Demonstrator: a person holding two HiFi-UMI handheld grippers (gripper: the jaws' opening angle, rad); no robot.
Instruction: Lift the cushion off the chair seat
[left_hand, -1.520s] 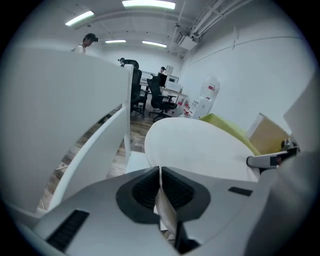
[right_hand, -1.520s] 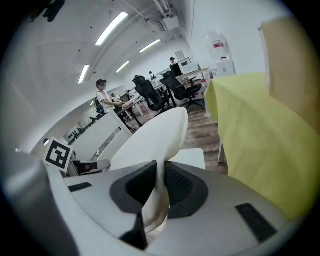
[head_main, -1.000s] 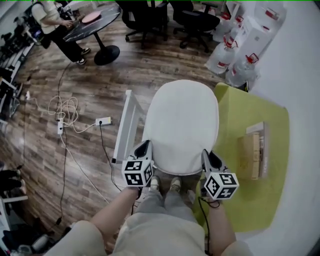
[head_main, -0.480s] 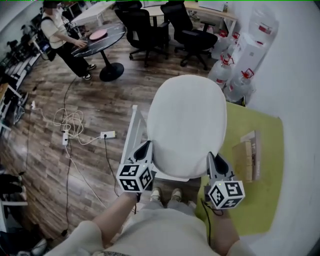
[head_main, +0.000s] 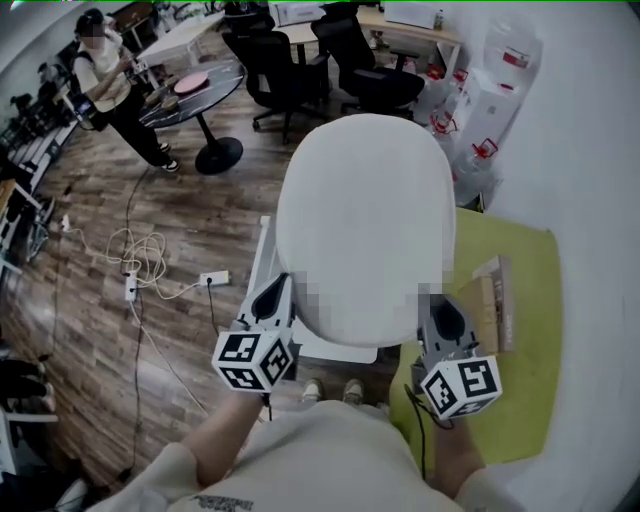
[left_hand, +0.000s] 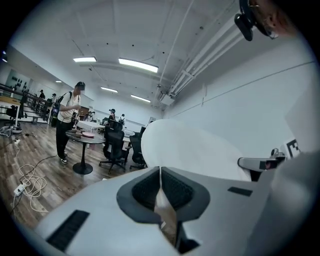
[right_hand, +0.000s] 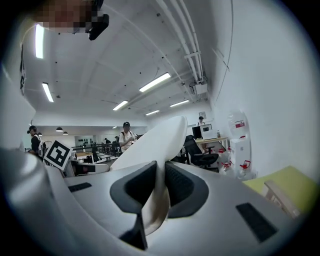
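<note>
The left gripper (head_main: 272, 300) has its fingers (left_hand: 145, 190) pressed almost together on the thin near-left edge of the white oval cushion (head_main: 365, 225). The right gripper (head_main: 447, 318) has its fingers (right_hand: 182, 187) clamped on the near-right edge, standing a little further apart because the cushion (right_hand: 155, 142) is thicker there. From both pairs of fingers the cushion (left_hand: 190, 150) stretches forward and away, held up in the air between them. Below it, just beside and under the left fingers, the white frame of the chair (head_main: 258, 262) shows on the wooden floor (head_main: 190, 200). To the right of the right fingers lies a yellow-green mat (head_main: 530, 370) with a wooden box (head_main: 495, 300) on it. Far beyond the left fingers a person (head_main: 105, 85) stands at a round dark table (head_main: 195, 90), and a tangle of cable (head_main: 140, 255) lies on the floor.
</note>
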